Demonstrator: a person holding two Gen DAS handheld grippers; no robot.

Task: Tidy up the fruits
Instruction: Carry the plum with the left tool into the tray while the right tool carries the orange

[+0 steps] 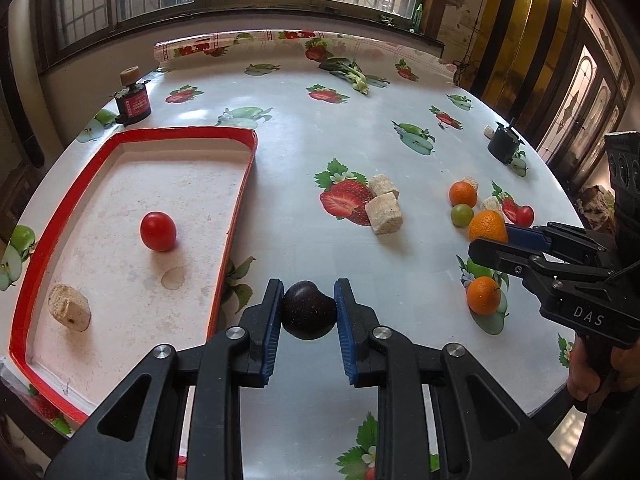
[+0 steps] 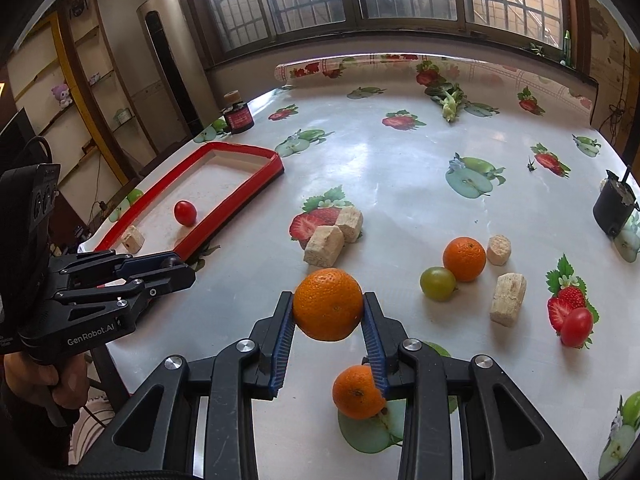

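Your left gripper pinches a dark plum between its fingers, just right of the red-rimmed tray holding a red tomato. Your right gripper clamps an orange above the tabletop; a second orange lies under its right finger. A green fruit, a third orange and pale blocks lie nearby.
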